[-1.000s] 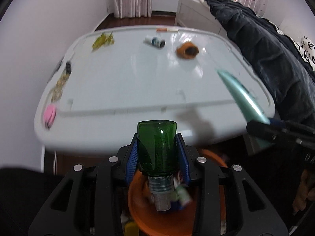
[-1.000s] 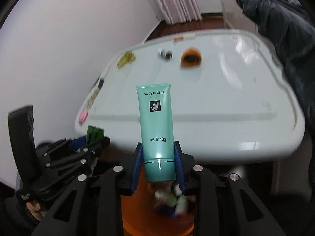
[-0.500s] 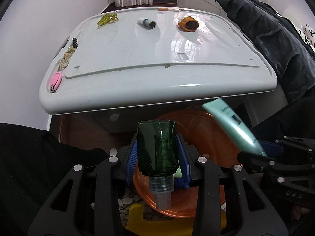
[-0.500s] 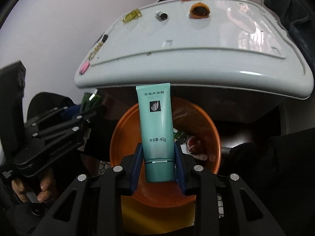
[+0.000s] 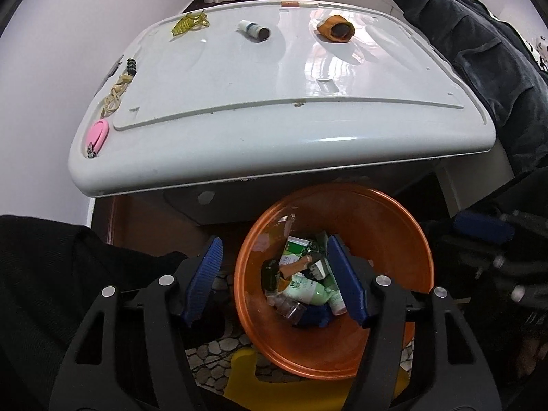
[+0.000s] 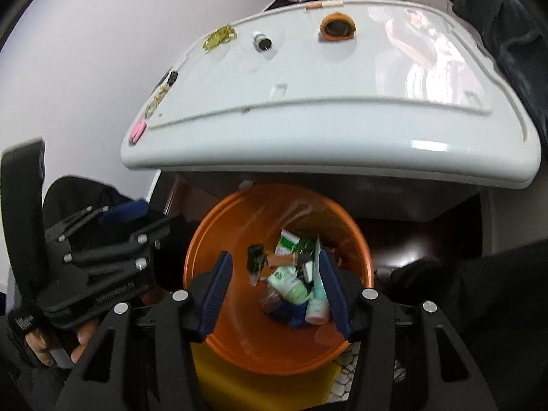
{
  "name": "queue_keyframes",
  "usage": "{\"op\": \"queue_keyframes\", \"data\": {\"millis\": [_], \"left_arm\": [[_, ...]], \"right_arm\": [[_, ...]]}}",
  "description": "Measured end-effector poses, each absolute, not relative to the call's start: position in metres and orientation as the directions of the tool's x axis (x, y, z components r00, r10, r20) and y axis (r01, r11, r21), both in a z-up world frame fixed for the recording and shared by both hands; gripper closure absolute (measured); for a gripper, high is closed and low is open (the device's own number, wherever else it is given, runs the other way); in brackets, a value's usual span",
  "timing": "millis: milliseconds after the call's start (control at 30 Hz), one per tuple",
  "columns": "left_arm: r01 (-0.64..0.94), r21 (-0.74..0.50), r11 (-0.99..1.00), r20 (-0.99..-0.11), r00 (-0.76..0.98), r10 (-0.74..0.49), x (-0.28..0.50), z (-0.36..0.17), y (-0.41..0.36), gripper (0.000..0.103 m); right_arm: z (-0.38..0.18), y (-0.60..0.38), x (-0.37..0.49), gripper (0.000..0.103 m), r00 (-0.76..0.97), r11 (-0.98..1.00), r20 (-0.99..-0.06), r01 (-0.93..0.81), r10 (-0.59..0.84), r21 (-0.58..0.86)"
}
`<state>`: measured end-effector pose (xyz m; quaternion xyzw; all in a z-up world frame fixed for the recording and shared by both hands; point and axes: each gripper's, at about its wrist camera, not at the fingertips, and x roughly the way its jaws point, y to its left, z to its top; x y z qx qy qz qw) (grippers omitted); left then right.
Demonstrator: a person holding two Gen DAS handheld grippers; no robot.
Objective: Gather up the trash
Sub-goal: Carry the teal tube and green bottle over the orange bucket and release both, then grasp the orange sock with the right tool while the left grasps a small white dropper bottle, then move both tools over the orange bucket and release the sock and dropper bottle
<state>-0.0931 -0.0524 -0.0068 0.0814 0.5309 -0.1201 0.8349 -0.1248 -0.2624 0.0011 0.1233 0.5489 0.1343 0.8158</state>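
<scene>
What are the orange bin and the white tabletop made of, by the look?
Orange bin: likely moulded plastic, smooth and semi-glossy; uniform colour, soft highlights on the inner wall. White tabletop: hard and glossy, probably plastic or lacquered board; it mirrors the window and has rounded moulded edges. Neither is certain.

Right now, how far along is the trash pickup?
Done: bottles and tubes lie in the orange bin. In hand: nothing; left gripper and right gripper are opening, empty, above it. Left: small bottle, orange roll, yellow clip on the white table.
</scene>
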Motion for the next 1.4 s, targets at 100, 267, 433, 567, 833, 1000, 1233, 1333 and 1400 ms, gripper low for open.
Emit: {"op": "queue_keyframes", "data": {"millis": [100, 267, 433, 567, 833, 1000, 1233, 1333, 1400], "left_arm": [[0.269, 0.024, 0.963, -0.902, 0.422, -0.096, -0.079, 0.0, -0.05, 0.04], [0.225, -0.008, 0.974, -0.877, 0.466, -0.114, -0.031, 0.026, -0.05, 0.038], [0.176, -0.047, 0.983, -0.857, 0.499, -0.13, 0.026, 0.04, -0.054, 0.035], [0.126, -0.065, 0.99, -0.859, 0.497, -0.12, 0.069, 0.035, -0.057, 0.035], [0.058, -0.091, 0.994, -0.874, 0.474, -0.108, 0.15, 0.007, -0.08, 0.035], [0.021, -0.047, 0.999, -0.873, 0.485, -0.051, 0.188, -0.01, -0.103, 0.035], [0.01, 0.074, 0.997, -0.821, 0.568, 0.055, 0.195, -0.025, -0.12, 0.08], [0.04, 0.038, 0.998, -0.823, 0.567, 0.008, 0.179, -0.023, -0.119, 0.08], [0.045, 0.03, 0.999, -0.833, 0.554, 0.0, 0.169, -0.019, -0.116, 0.08]], "right_arm": [[0.015, -0.269, -0.1, 0.05, 0.389, 0.935, -0.852, -0.088, 0.349, 0.343], [0.047, -0.284, -0.023, 0.042, 0.505, 0.963, -0.822, -0.089, 0.263, 0.253], [0.044, -0.295, 0.072, 0.038, 0.547, 0.983, -0.819, -0.044, 0.175, 0.18], [0.019, -0.296, 0.145, 0.03, 0.52, 0.991, -0.846, -0.009, 0.119, 0.134], [-0.01, -0.296, 0.178, 0.079, 0.435, 0.993, -0.893, -0.026, 0.116, 0.116], [0.016, -0.331, 0.151, 0.079, 0.49, 0.97, -0.849, 0.024, 0.2, 0.242], [0.029, -0.349, 0.134, 0.078, 0.518, 0.942, -0.811, 0.027, 0.272, 0.333], [0.032, -0.336, 0.134, 0.078, 0.521, 0.944, -0.808, 0.012, 0.275, 0.329], [0.036, -0.33, 0.13, 0.078, 0.529, 0.948, -0.804, -0.003, 0.271, 0.317]]}}
